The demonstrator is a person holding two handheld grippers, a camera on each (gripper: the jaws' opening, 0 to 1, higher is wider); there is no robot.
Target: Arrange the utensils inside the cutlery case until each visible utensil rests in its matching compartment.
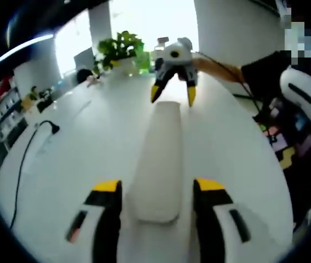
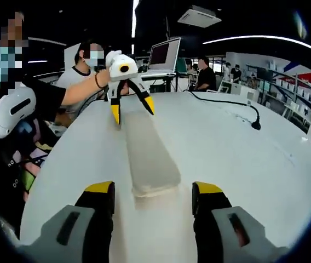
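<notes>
Left gripper view: smooth, oblong cutlery case (closed) on glossy white table.

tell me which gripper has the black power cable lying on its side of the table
The left gripper. In its view the black cable runs along the table beside it, while the right gripper sits at the case's far end.

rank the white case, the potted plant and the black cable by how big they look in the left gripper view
1. white case, the long closed shape lying on the table
2. black cable, long but very thin
3. potted plant, small, though it stands far from the camera, so its real size is unsure
</notes>
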